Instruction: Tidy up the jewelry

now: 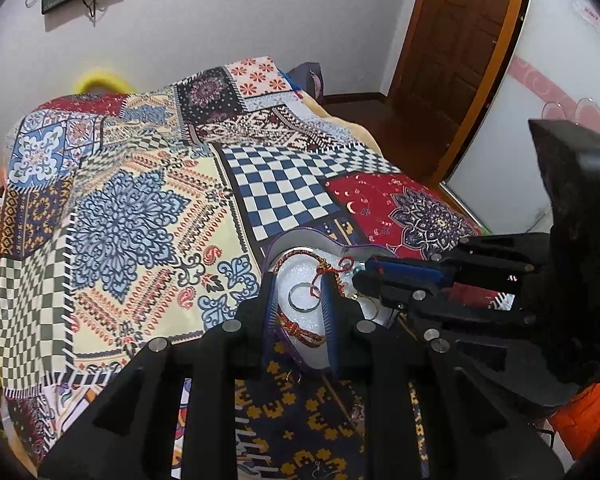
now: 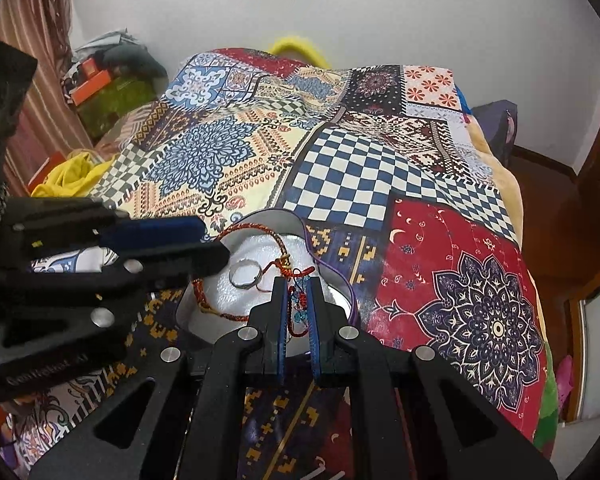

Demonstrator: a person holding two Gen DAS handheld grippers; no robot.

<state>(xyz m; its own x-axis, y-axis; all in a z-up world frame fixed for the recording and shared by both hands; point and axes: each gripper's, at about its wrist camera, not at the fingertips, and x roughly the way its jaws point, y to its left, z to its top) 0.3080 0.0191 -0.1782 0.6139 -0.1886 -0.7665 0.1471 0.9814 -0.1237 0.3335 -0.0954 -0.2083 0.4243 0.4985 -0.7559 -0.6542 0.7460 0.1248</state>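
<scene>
Jewelry sits in a heart-shaped box [image 1: 300, 240] with a purple rim and white lining, lying on the patchwork bedspread [image 1: 140, 208] of the bed. Inside it I can see a silver ring [image 2: 244, 275], and a red-and-gold braided cord bracelet [image 2: 220, 312] looping round the lining.

The right gripper [image 2: 298, 300] points down into the box, jaws clenched, with a small dangling piece of red thread and blue beads [image 2: 298, 300] caught between them. From the other side a thin gold hoop [image 1: 366, 306] hangs just below its tips.

The left gripper [image 1: 300, 300] hovers over the near edge of the box, jaws a little apart. The ring and part of the bracelet show in the gap, but whether the pads press on anything I cannot tell.
</scene>
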